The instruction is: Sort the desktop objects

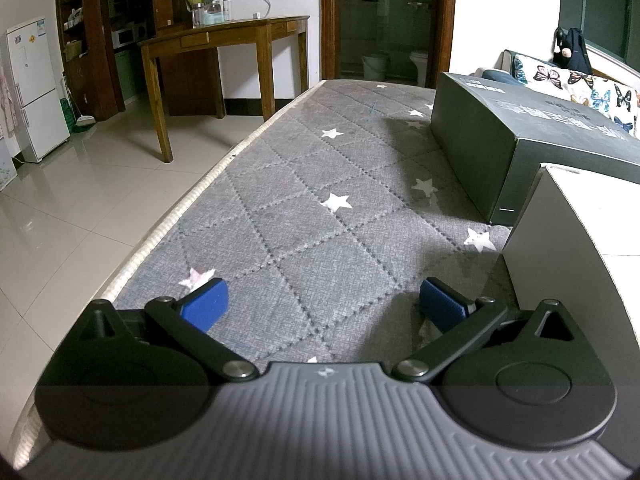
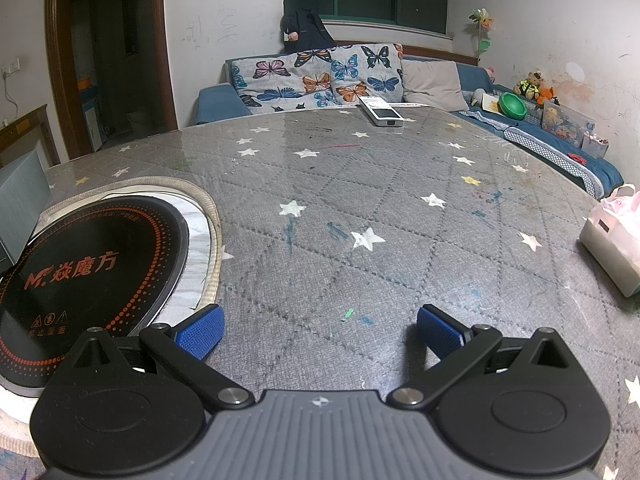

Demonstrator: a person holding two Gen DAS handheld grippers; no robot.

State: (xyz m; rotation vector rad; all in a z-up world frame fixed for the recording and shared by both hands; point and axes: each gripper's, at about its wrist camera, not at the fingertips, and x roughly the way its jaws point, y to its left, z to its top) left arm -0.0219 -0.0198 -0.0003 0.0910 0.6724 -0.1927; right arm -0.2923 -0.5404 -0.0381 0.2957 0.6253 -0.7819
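A round table under a grey star-patterned cloth (image 1: pixel 320 216) fills both views. My left gripper (image 1: pixel 324 306) hangs open low over the cloth, nothing between its blue pads. To its right stand a dark grey box (image 1: pixel 500 132) and, nearer, a white box (image 1: pixel 568 248). My right gripper (image 2: pixel 320 332) is open too, over bare cloth (image 2: pixel 360 200). A white remote control (image 2: pixel 380 111) lies at the table's far edge. A white tissue pack (image 2: pixel 612 244) sits at the right edge. A black induction hob (image 2: pixel 88 272) is set into the table at the left.
The table edge curves close on the left in the left wrist view, with tiled floor (image 1: pixel 80 200) below and a wooden side table (image 1: pixel 224 40) beyond. A sofa with a butterfly throw (image 2: pixel 320 76) runs behind the table.
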